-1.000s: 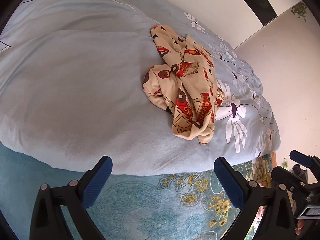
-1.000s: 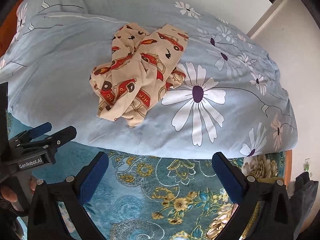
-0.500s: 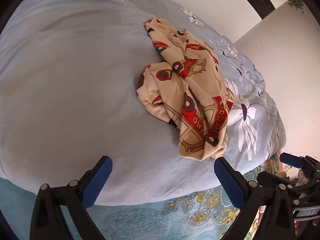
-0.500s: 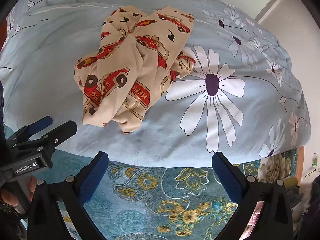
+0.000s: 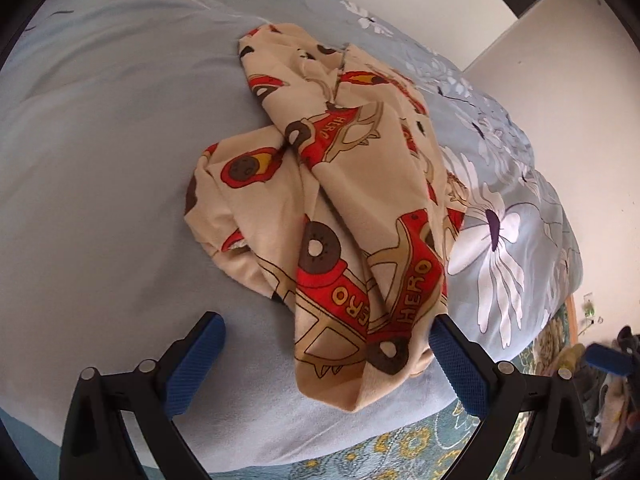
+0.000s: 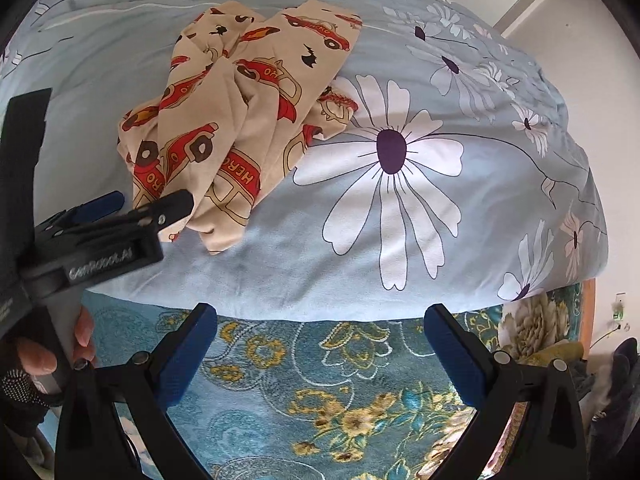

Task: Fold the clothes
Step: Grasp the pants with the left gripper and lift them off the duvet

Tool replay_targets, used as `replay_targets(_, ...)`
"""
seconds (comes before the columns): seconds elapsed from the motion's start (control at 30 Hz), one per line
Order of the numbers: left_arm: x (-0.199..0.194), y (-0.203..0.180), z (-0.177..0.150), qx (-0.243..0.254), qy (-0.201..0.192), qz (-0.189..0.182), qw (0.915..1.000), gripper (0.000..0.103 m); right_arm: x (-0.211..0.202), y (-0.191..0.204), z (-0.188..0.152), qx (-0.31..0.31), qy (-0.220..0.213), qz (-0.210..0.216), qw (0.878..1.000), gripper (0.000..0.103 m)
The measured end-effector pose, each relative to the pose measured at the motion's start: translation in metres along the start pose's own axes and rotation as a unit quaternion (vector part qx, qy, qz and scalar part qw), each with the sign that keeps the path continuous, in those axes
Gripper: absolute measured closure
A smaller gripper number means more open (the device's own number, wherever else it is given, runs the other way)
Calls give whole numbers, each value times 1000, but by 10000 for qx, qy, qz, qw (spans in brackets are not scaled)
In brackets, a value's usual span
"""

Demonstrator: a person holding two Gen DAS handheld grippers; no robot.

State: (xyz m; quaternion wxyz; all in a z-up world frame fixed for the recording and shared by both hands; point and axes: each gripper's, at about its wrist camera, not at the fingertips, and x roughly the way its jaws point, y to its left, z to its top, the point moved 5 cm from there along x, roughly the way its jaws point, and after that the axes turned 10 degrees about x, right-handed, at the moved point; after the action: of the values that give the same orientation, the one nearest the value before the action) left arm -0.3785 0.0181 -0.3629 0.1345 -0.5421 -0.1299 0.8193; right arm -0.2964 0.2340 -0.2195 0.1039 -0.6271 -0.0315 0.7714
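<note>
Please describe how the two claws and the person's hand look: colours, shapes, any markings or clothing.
Both claws, left claw and right claw, have black angular arms with silver pivot screws and blue textured pads on the fingers. The right view shows white "GenRobot.AI" lettering on the left claw's black body. The hand holding it wears a black fingerless glove with small white dots.
</note>
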Motion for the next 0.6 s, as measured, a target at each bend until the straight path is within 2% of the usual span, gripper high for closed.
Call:
replay_targets(0.1,5,-5,7,57,153,101,9998,6,-4,-4,-2,93,41,-26,9999,0)
replay_targets(0.13,6,-8,8,180,216,180,9994,27,-5,-5,-3,166,55,-13,9998,0)
replay_targets(0.17,5,-9,8,279,282,275,9988,54,-7,-5,-4,247,65,22,9997,0)
replay_targets(0.2,3,-9,8,350,295,319,9984,59,-10,-5,-5,311,72,64,9995,0)
replay_targets(0.23,-4,-8,8,374,221,275,9987,73,-14,-4,-7,372,78,107,9992,0)
replay_targets(0.27,-12,-6,6,393,142,238,9988,81,-18,-4,-10,409,72,141,9990,0)
replay_targets(0.33,-35,1,0,320,-56,168,9993,90,-26,-2,-19,506,61,242,9984,0)
replay_targets(0.43,-85,21,-29,-34,-465,-43,9989,91,-38,0,-43,770,86,543,9955,0)
replay_targets(0.5,-120,39,-65,-360,-616,-239,9972,91,-41,2,-66,960,202,770,9922,0)
replay_targets(0.6,-156,61,-137,-744,-477,-298,9956,91,-43,9,-109,1431,479,1344,9794,0)
